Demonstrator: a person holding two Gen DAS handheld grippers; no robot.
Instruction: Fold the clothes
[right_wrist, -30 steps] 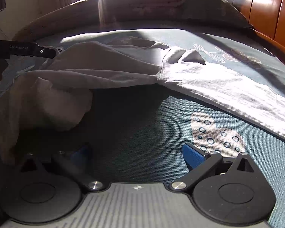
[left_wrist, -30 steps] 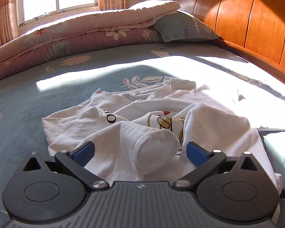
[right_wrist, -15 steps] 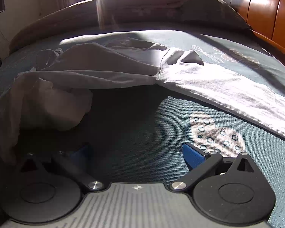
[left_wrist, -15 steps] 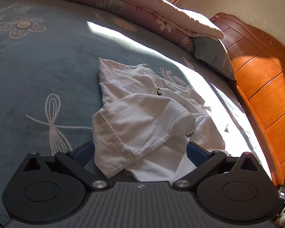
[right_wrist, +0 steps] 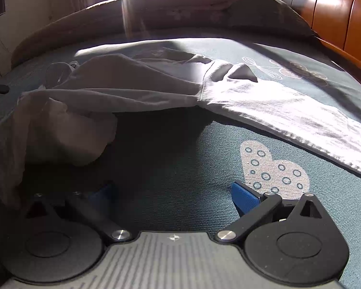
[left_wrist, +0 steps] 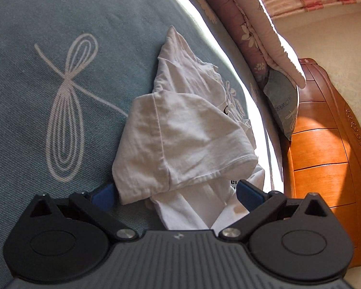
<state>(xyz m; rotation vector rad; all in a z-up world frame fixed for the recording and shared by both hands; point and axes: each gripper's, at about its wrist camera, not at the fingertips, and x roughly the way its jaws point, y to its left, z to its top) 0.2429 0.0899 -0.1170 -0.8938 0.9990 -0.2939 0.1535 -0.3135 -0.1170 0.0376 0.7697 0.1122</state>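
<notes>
While both claws gape empty, the white T-shirt (left_wrist: 180, 132) shows clipped black lettering.

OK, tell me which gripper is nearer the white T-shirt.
Left. The left gripper is open with the white T-shirt bunched between its blue pads. The right gripper is open over bare bedspread, the shirt lying ahead and to its sides.

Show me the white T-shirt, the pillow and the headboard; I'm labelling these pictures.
White T-shirt (left_wrist: 180, 134): left wrist view, on the folded-over sleeve panel.
Pillow (left_wrist: 282, 103): left wrist view, on its grey-blue printed face.
Headboard (left_wrist: 325, 144): left wrist view, on a sunlit orange wood panel.
</notes>
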